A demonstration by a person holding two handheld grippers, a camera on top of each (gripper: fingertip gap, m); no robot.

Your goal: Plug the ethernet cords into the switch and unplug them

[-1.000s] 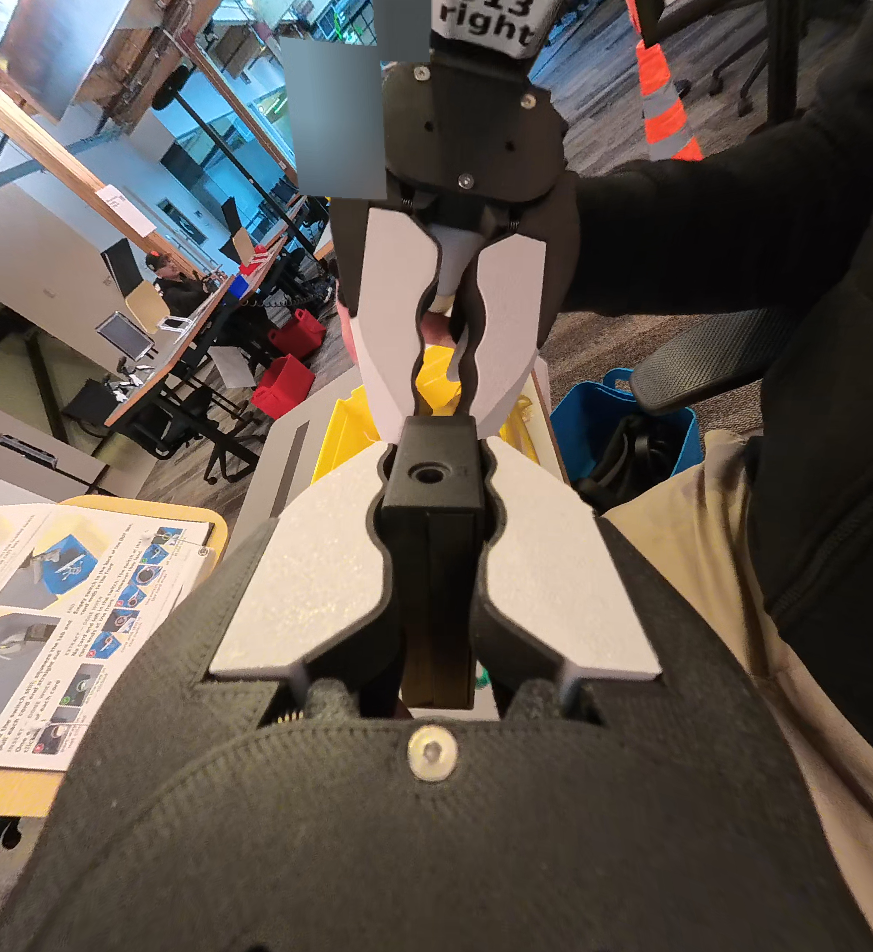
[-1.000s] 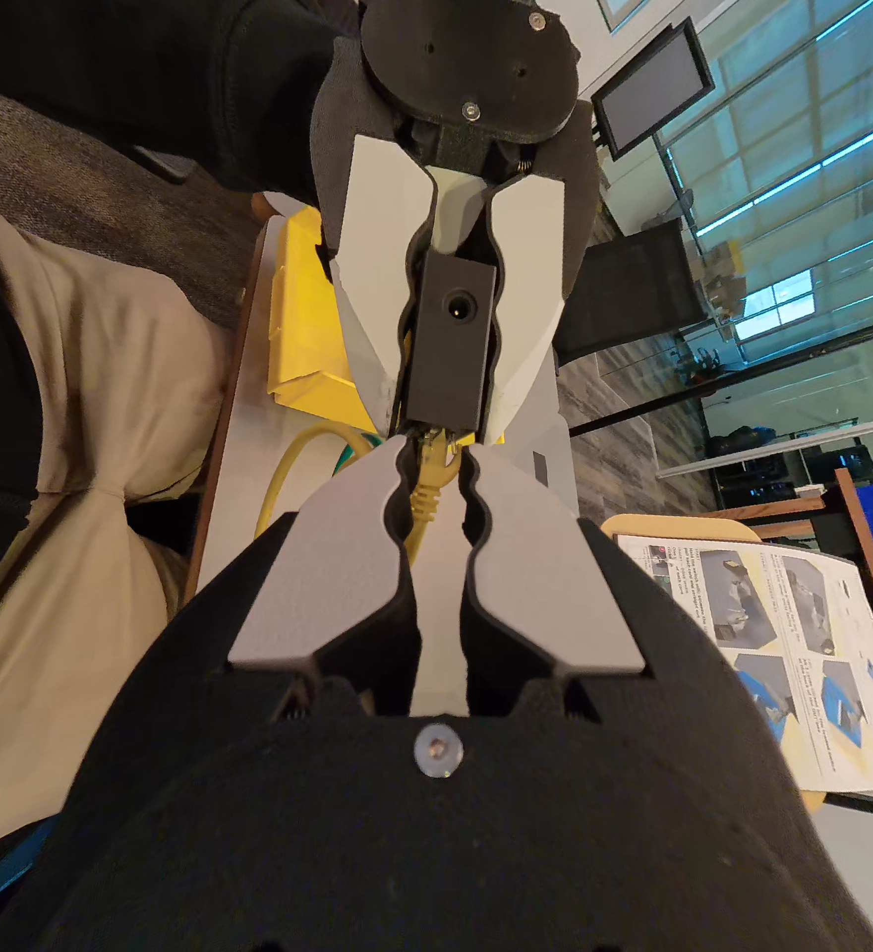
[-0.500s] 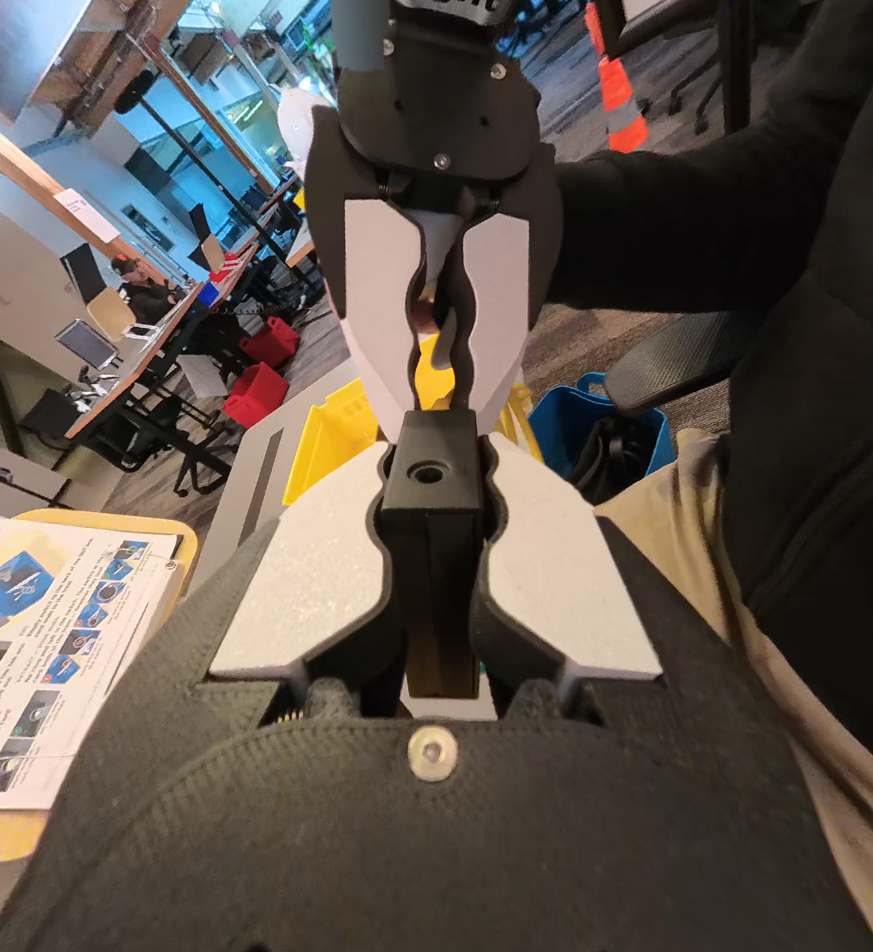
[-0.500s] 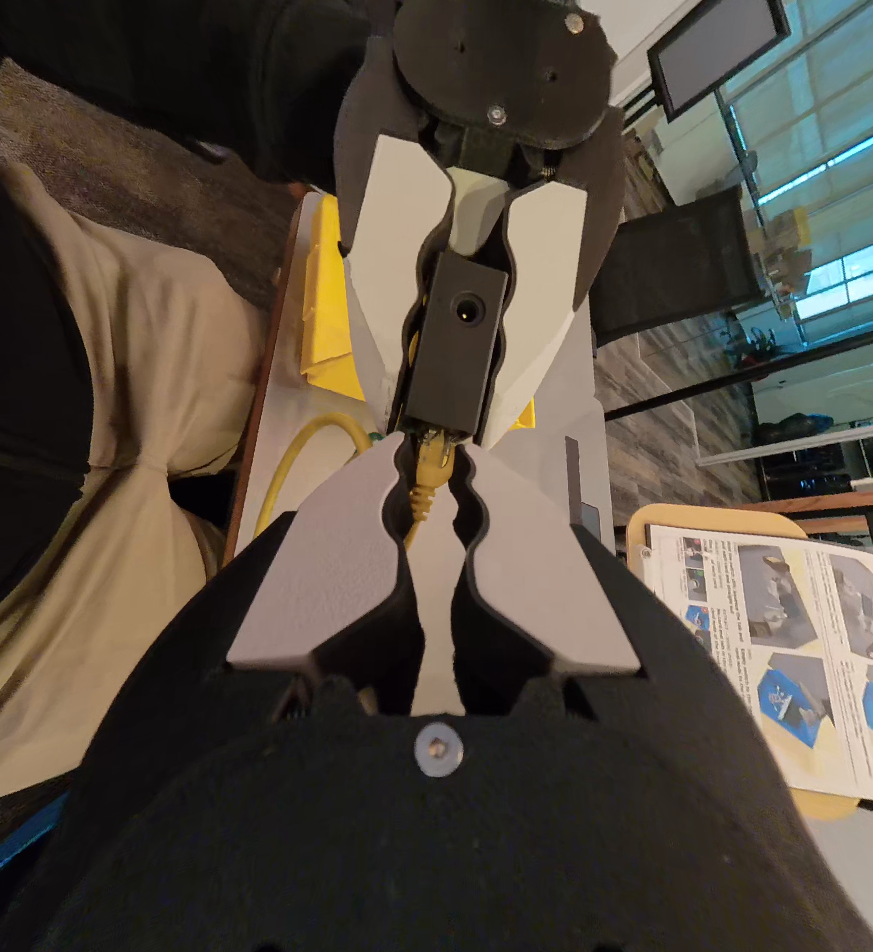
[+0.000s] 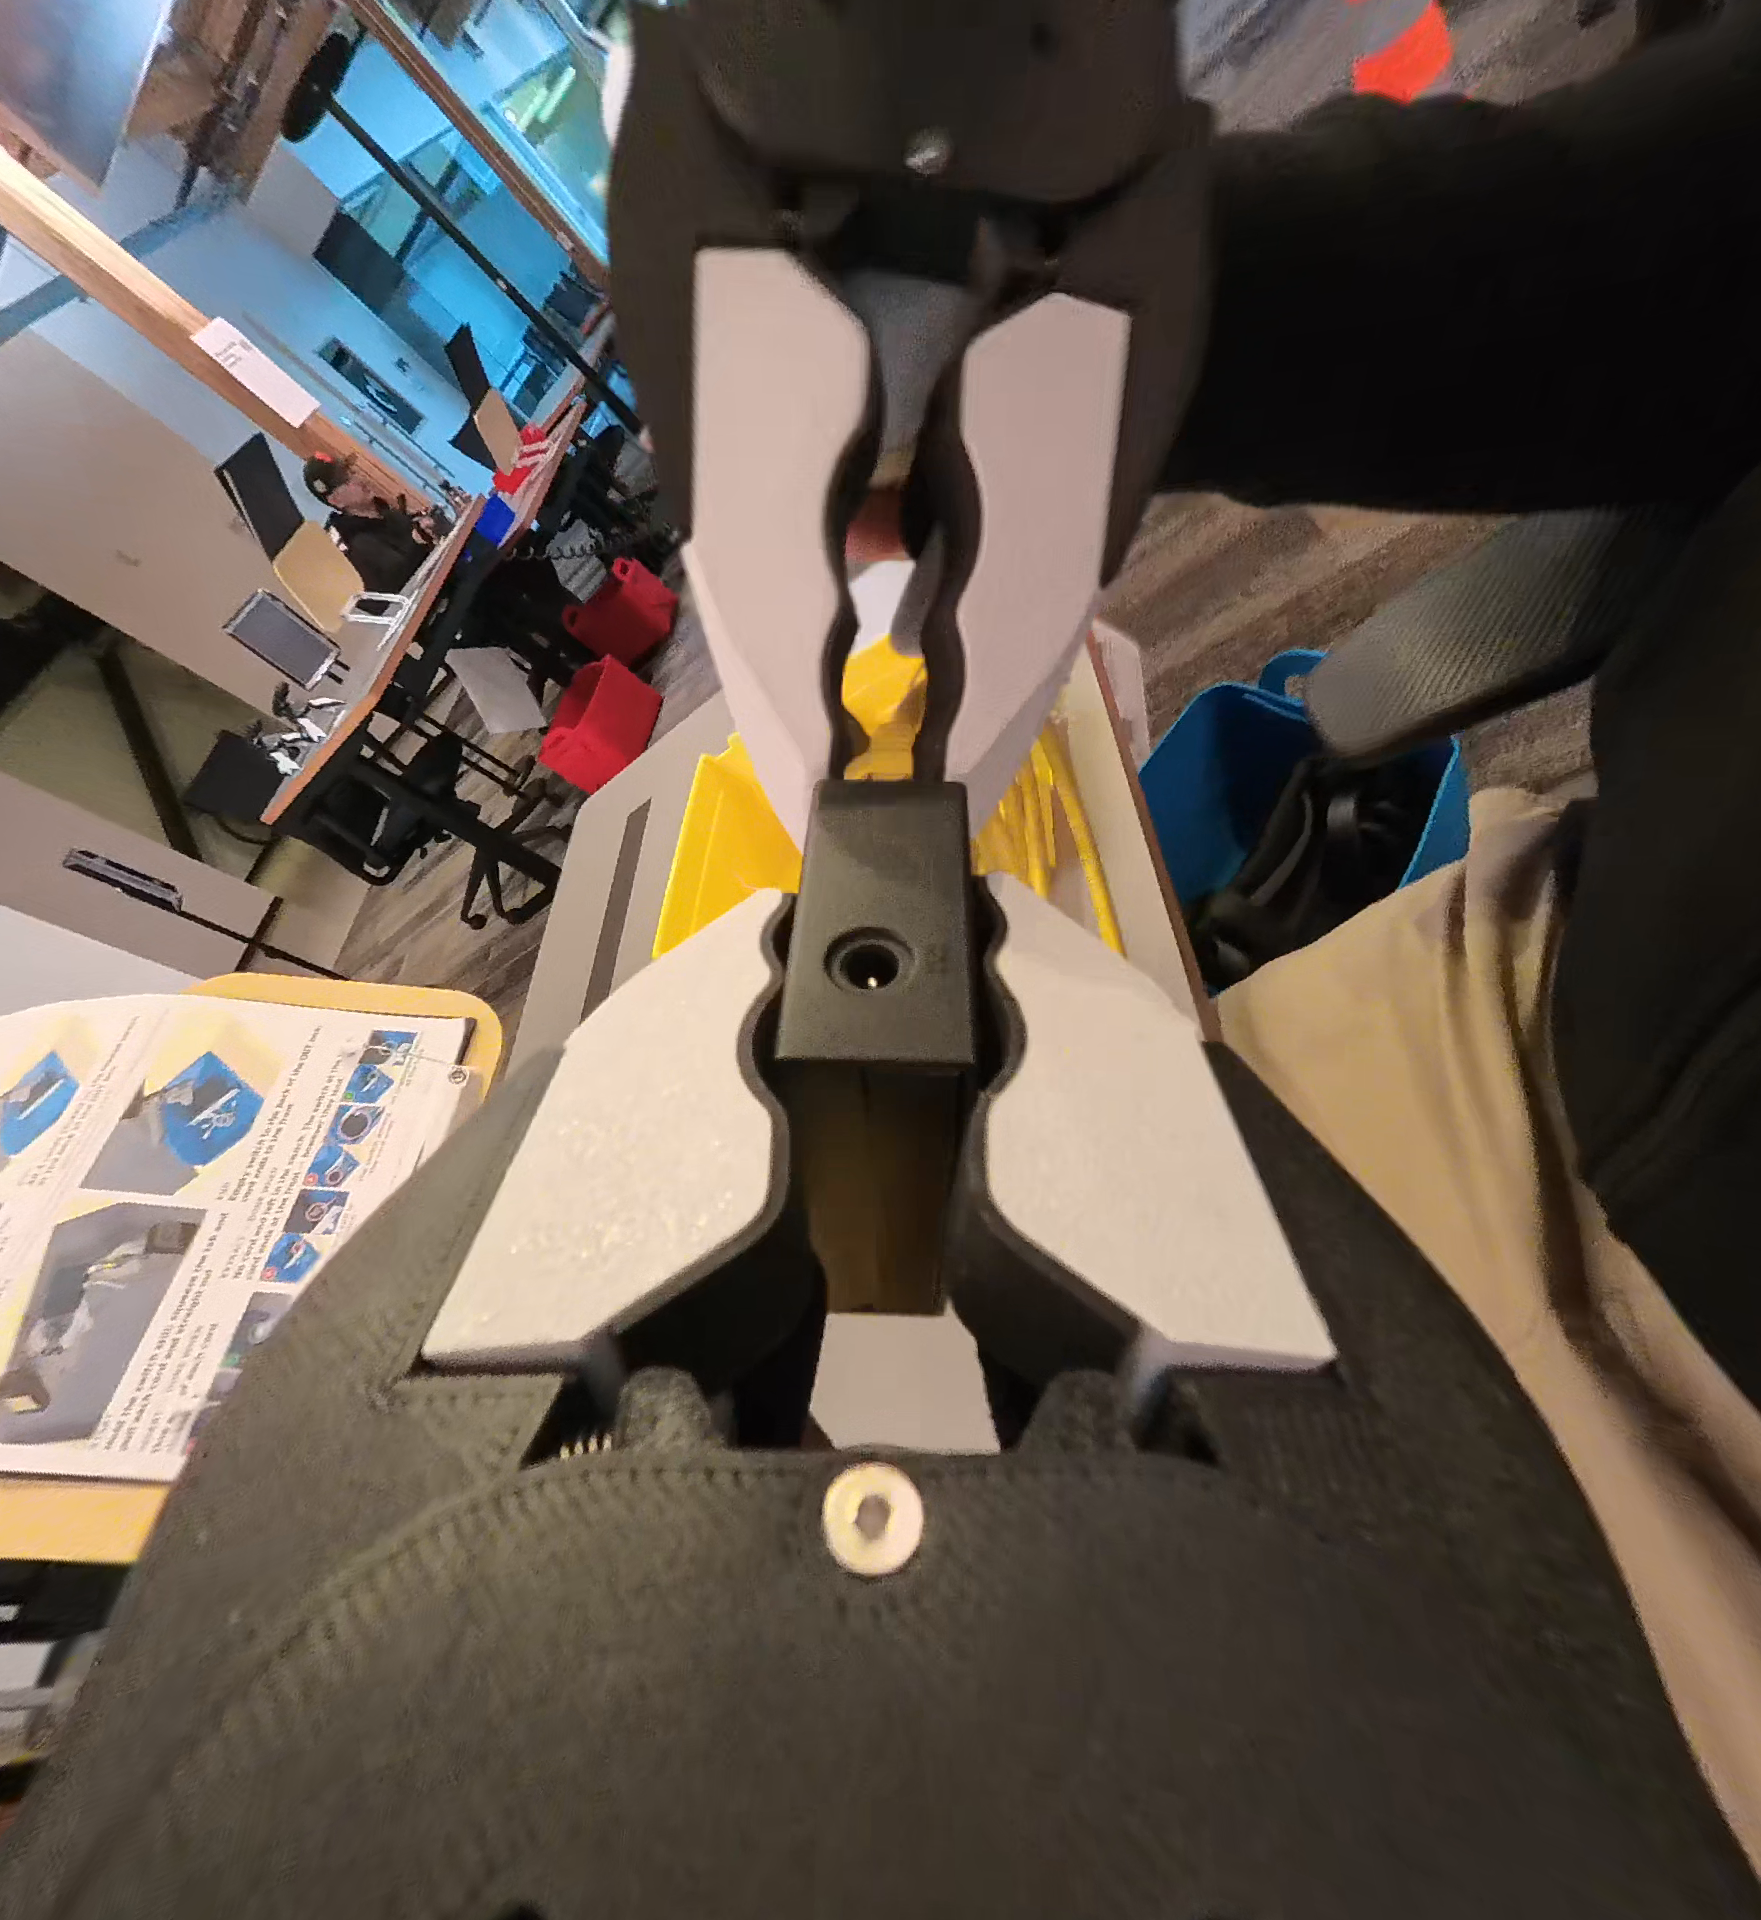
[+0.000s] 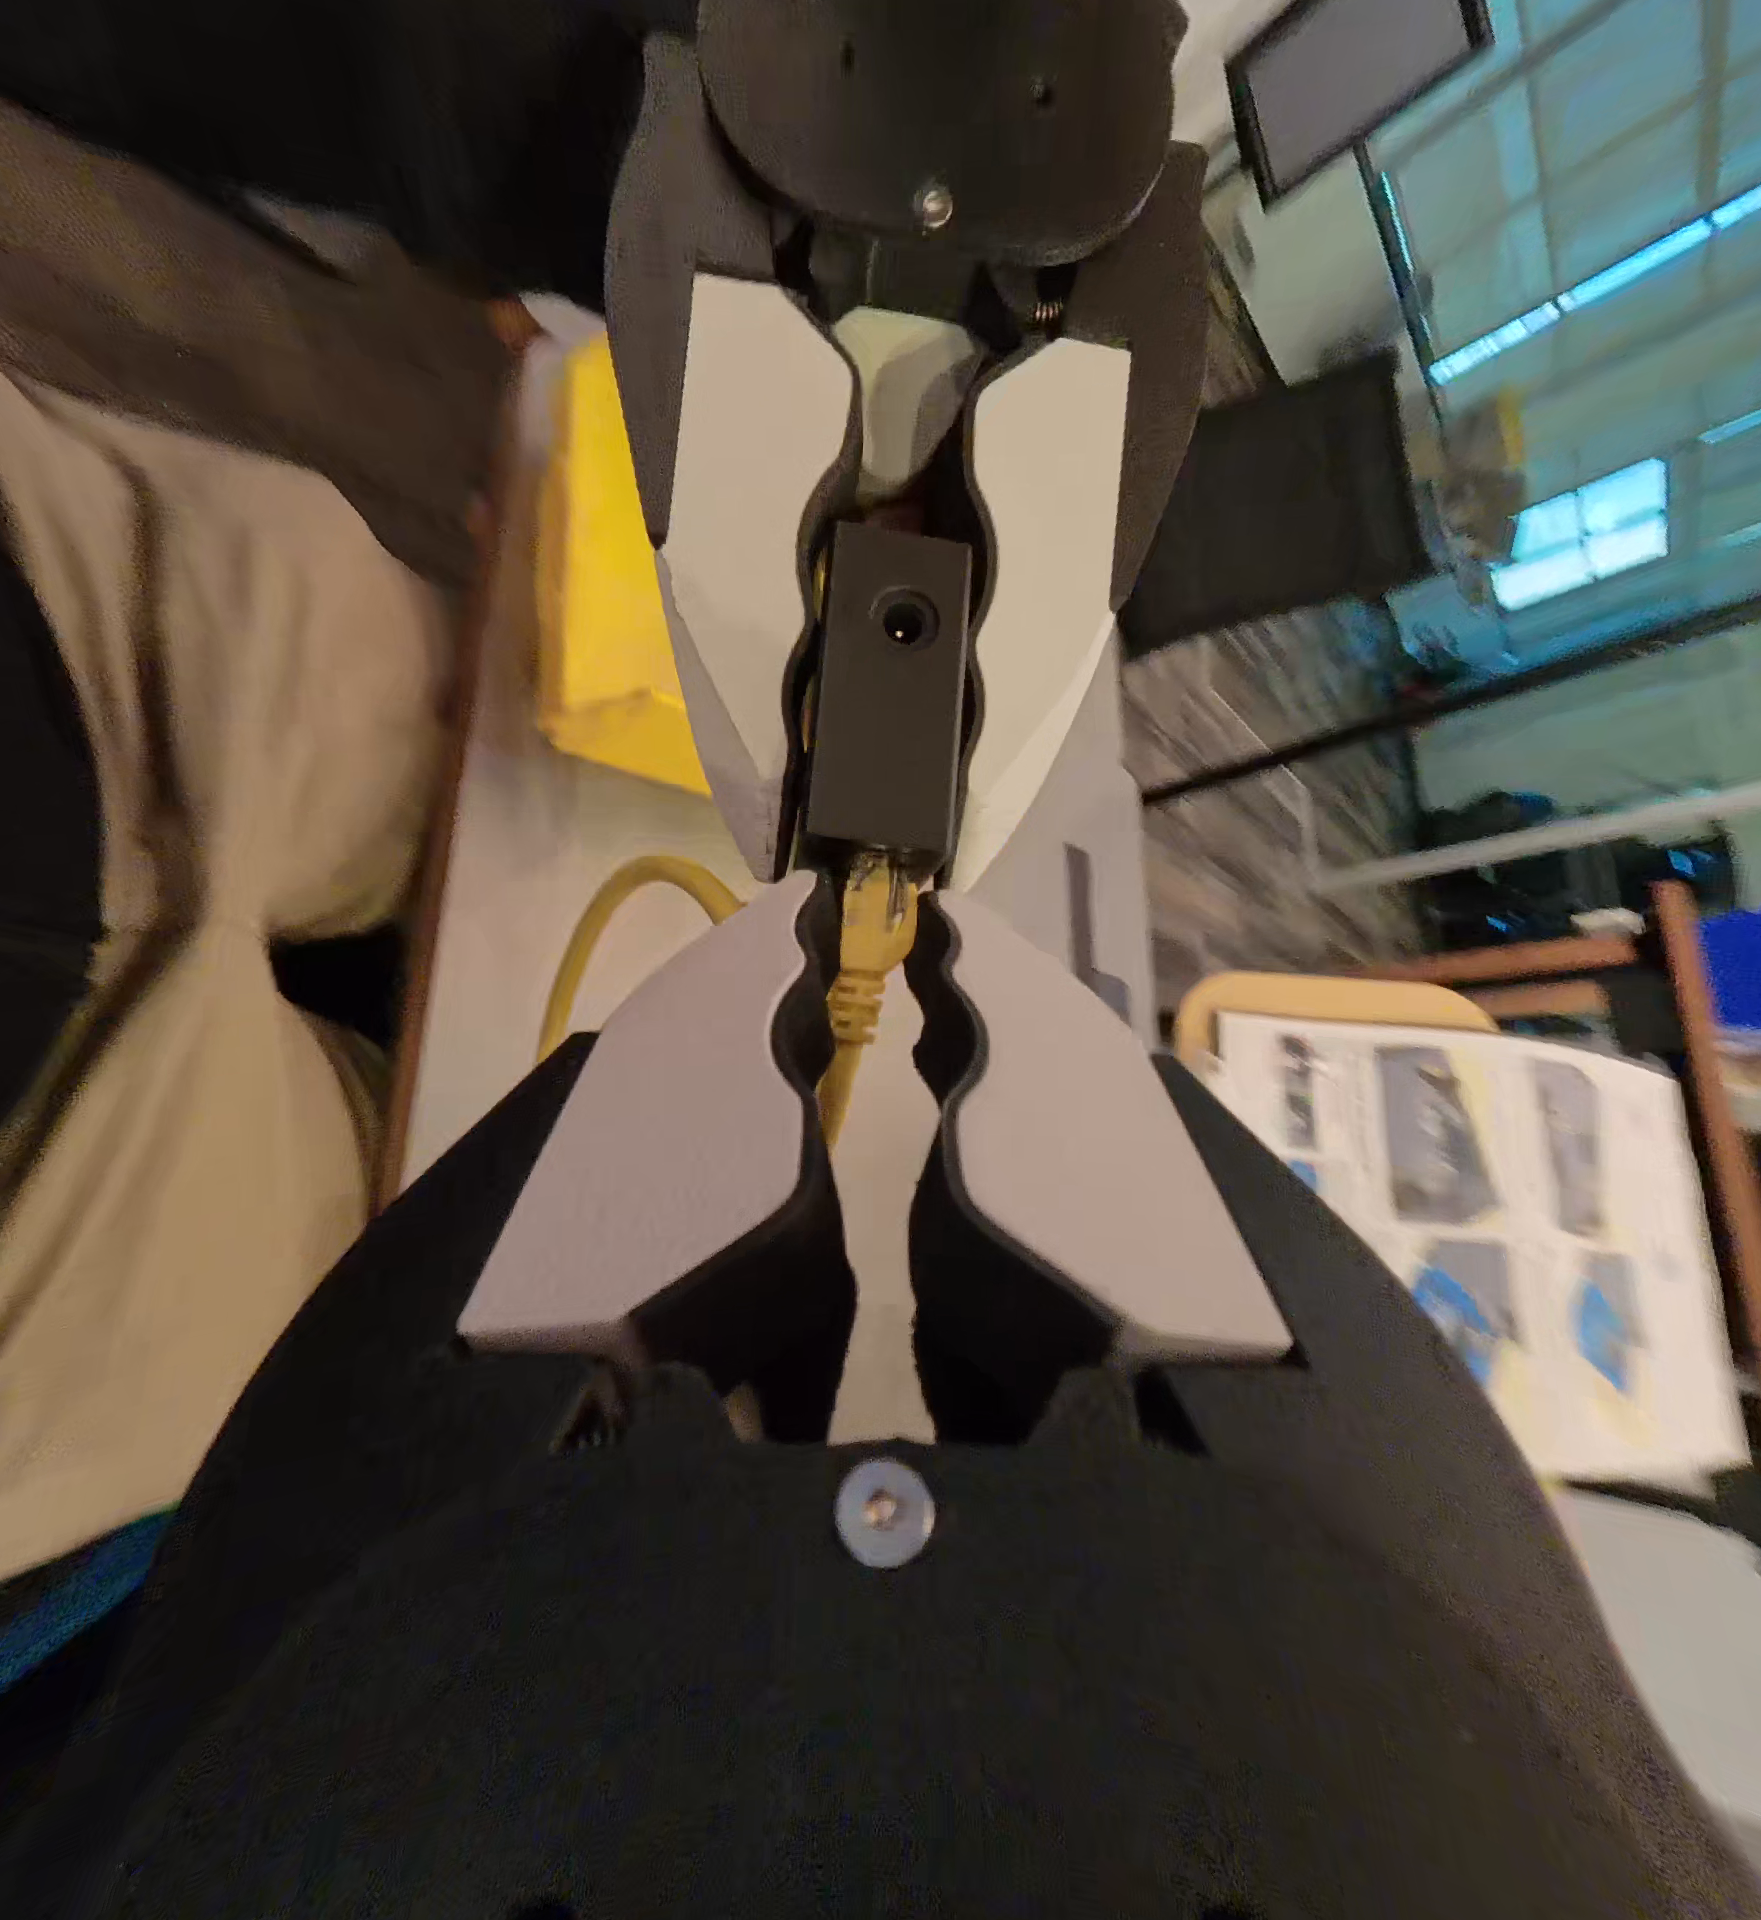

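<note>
Left gripper point(image 5: 881, 1023) clamped on black switch point(image 5: 878, 935), held off the table | right gripper point(image 6: 871, 935) opposite, jaws slightly apart around yellow ethernet cord point(image 6: 863, 987) | plug seated in switch port nearest right gripper | other cords not visible; unplugging likely pending.

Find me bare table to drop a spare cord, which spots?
Free: white table between the bin and the cord loop, and the strip right of the switch. Crowded: the middle, where left claw and right claw meet at the switch. The side stand is covered by a sheet.
</note>
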